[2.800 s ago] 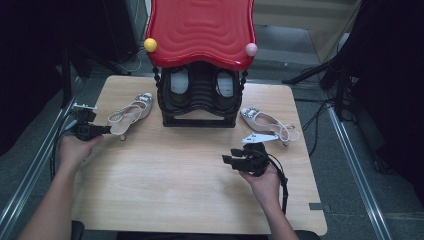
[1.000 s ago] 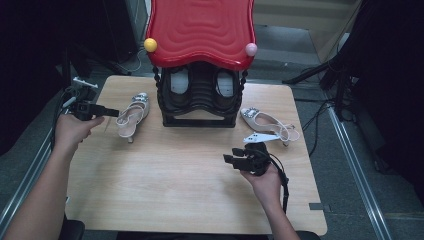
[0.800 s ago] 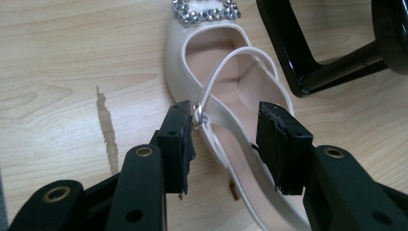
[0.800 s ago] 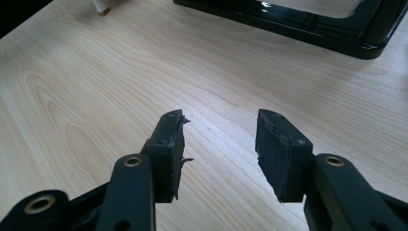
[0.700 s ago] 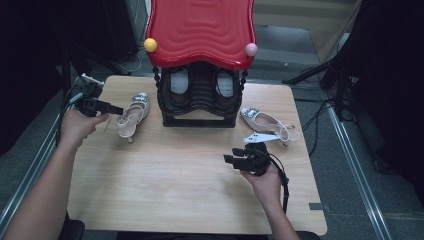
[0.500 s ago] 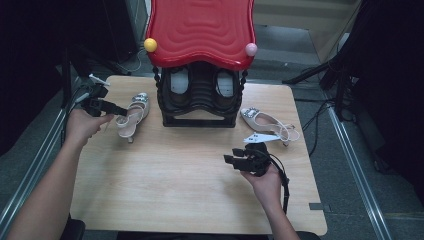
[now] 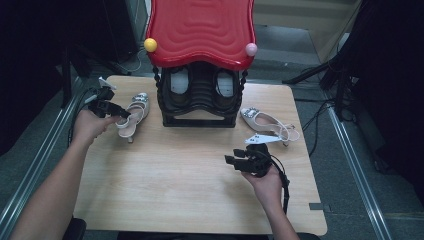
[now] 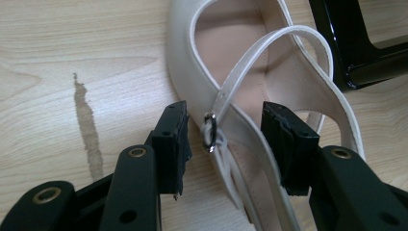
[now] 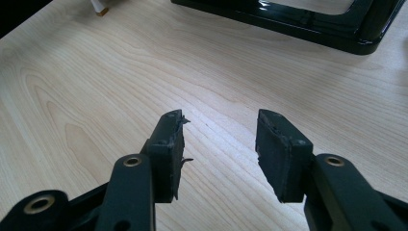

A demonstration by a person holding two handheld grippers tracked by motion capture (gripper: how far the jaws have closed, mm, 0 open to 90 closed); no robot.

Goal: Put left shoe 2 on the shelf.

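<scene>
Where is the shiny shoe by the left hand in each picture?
High view: the shoe lies left of the black rack, at the left gripper.
Left gripper view: its heel strap and buckle sit between the open jaws, which have just been opening.
Right gripper view: a heel tip at the top left edge, probably this shoe's.
Shared landmark: the black rack.

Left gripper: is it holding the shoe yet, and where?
Nothing held. The left gripper has open jaws, just widened, straddling the shoe at its buckled strap, pads clear.
</scene>
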